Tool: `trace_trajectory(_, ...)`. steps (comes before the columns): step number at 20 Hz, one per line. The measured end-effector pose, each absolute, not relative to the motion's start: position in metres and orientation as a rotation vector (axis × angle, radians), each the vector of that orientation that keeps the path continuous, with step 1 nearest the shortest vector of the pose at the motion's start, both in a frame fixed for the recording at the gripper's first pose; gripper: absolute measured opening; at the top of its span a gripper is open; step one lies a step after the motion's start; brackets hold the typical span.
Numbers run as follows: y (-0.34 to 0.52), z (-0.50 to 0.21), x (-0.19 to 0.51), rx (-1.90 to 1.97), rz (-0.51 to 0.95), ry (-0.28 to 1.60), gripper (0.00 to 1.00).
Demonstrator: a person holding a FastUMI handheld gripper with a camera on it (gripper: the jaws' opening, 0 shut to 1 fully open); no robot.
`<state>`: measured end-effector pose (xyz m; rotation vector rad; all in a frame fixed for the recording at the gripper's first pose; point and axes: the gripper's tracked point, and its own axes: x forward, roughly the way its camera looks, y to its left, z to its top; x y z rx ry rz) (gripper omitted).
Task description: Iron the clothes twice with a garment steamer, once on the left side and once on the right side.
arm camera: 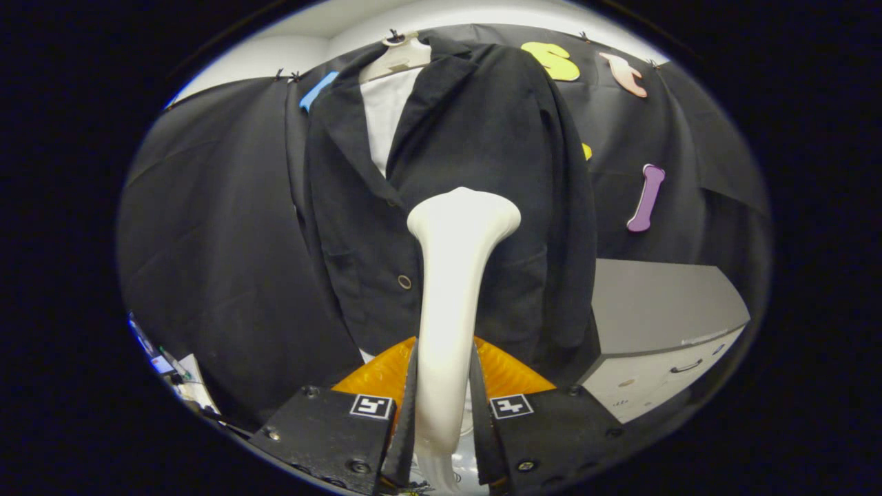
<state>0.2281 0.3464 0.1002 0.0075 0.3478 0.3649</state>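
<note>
The tongs (444, 386) are pinched on the handle of the steamer (451, 303), one finger pressed to each side of its white neck, with no gap showing between finger and plastic. The steamer's long axis runs straight out along the fingers, and its flared head (463, 215) stands at the far end, facing the jacket (448, 172).

The jacket hangs dead ahead on a hanger (397, 56) against the booth wall, with a white shirt (386, 110) showing in the open collar. The head sits over the jacket's mid-front, a little to the wearer's-left panel side of the button line, above and beside a metal button (404, 281). Whether the head touches the cloth or is just short of it I cannot tell from this angle.

The jacket's long axis is upright, so a pass would most likely run up or down along one front panel; the head seems placed nearer the right-hand panel as seen from the tongs. A grey cabinet (661, 310) stands beyond and to the right, apart from the jacket's hem.
</note>
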Motion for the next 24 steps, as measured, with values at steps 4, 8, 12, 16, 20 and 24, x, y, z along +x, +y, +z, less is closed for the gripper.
trace_trajectory(4, 0.339, 0.078, 0.225, 0.010, 0.353, 0.395, 0.38)
trace_trajectory(8, 0.332, 0.055, 0.225, 0.000, 0.332, 0.434, 0.38)
trace_trajectory(12, 0.336, 0.030, 0.228, -0.008, 0.327, 0.470, 0.39)
trace_trajectory(16, 0.337, 0.009, 0.227, -0.007, 0.329, 0.516, 0.38)
trace_trajectory(20, 0.337, -0.014, 0.225, -0.010, 0.332, 0.558, 0.38)
trace_trajectory(24, 0.338, -0.035, 0.224, 0.009, 0.321, 0.601, 0.38)
